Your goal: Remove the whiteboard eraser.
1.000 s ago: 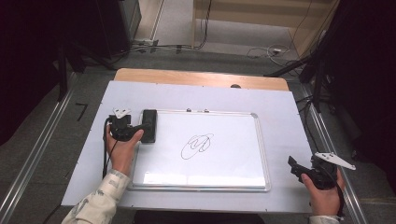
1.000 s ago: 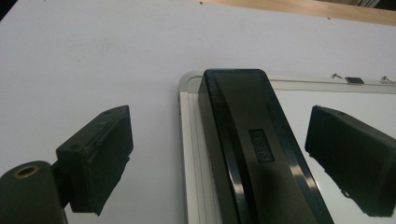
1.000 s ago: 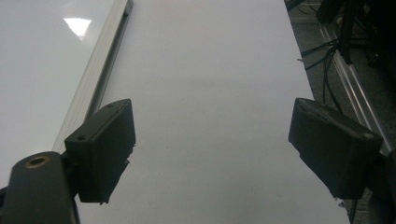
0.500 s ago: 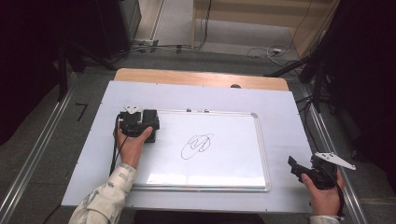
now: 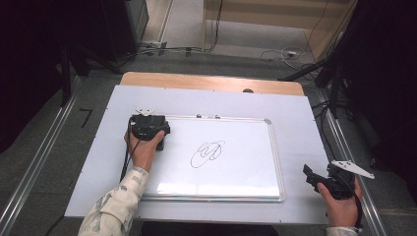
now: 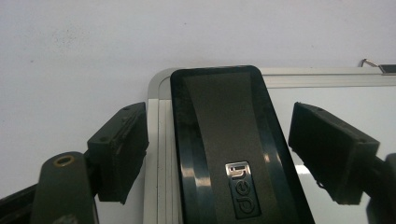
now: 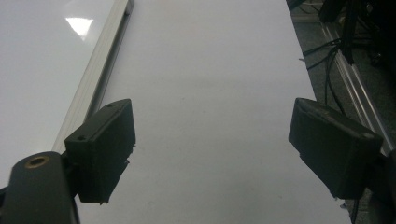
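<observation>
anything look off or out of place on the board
Nothing is spilled or broken. The black eraser lies slightly askew over the whiteboard's top left corner frame, between the left tool's closing jaws, not yet gripped. A scribble marks the middle.

A lab or recording workspace: a white-covered tabletop [image 5: 305,132] stands in metal rails [image 5: 37,162] on grey carpet, loose cables [image 5: 275,51] trail across the floor at twelve o'clock, and dark curtains [image 5: 388,73] close off both sides.

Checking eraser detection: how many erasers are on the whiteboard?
1. A black whiteboard eraser lies on the whiteboard's top-left corner, between the left tongs, pads not touching it yet. None hidden, as far as visible.
</observation>
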Tool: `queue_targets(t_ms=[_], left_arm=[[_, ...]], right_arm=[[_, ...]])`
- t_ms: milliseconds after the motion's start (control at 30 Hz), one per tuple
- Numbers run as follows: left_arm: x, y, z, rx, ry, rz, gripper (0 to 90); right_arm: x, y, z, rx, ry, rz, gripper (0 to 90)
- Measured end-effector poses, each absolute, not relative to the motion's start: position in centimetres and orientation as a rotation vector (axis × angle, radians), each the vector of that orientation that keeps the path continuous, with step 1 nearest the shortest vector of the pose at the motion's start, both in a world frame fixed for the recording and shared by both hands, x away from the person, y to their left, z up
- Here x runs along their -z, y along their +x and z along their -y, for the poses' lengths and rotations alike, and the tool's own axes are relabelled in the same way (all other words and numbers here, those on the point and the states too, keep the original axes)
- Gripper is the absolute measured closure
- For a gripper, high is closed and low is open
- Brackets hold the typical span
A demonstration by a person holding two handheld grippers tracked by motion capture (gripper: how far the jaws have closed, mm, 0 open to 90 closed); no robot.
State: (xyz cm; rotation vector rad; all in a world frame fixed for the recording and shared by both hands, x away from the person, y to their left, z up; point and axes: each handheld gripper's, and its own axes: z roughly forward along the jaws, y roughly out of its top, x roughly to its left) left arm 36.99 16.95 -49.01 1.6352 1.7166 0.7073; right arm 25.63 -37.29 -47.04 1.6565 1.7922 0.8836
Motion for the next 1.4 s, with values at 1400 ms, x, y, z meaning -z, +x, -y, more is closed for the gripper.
queue_targets(t_ms=[1400], left_arm=[[48.94,36.78,-15.95,-0.726,1.718,-1.676,39.4]], right_arm=[[46.95,25.58,37.43,-0.892,1.661,-1.784,13.3]])
